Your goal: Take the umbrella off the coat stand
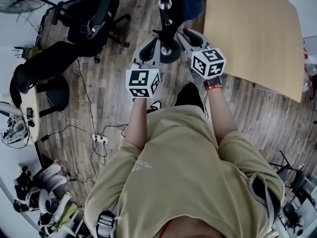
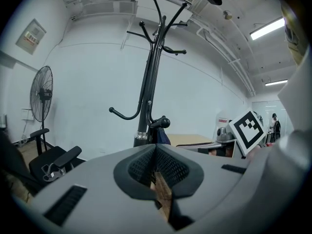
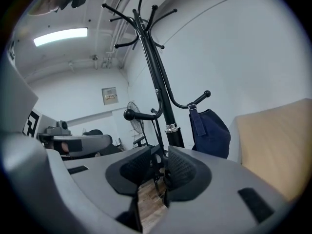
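**Left gripper and right gripper faced the coat stand, both empty.**
Left jaws were clenched and right jaws parted. The right should open wider, then close on the umbrella strap below its hook.

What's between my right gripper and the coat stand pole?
Nothing blocks it: right gripper view shows just wood floor past the right gripper, then the coat stand.

Wood plank floor underfoot, plain white walls all round. Black office chair, standing fan, strip light glowing overhead.
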`<state>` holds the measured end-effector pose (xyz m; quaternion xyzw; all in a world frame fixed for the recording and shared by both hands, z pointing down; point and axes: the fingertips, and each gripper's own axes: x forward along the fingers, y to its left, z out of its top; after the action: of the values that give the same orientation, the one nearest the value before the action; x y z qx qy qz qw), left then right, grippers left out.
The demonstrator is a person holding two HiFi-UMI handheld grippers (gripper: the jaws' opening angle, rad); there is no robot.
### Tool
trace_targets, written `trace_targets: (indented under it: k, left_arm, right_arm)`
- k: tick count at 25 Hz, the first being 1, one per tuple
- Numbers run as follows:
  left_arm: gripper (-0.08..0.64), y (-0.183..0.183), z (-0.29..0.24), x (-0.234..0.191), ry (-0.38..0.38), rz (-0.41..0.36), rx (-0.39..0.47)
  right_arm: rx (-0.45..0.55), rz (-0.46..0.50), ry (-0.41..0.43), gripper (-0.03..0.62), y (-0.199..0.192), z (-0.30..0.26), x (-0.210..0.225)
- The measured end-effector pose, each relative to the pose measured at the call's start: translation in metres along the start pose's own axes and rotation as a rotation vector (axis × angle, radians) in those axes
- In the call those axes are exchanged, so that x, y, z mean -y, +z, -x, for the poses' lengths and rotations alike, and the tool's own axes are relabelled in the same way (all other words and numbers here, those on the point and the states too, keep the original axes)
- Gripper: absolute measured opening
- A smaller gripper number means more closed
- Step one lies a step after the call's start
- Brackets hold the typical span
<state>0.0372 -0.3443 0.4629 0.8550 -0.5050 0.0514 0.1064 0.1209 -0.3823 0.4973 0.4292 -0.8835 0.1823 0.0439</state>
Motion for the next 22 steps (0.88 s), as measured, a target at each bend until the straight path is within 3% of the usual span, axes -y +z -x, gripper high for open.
trace_targets:
  k: [12,22]
  left_arm:
    - [0.021,-0.013,-0.014,0.004,0.004,-0.003,-0.027]
    - [0.021,-0.025,-0.022,-0.002,0.017,-0.022,-0.054]
  right_arm:
    - [-0.095,0.107,0.108,0.16,-0.024,-0.031,0.013]
    - [-0.133,0.16,0.127,0.174,-0.035,-0.058,0.025]
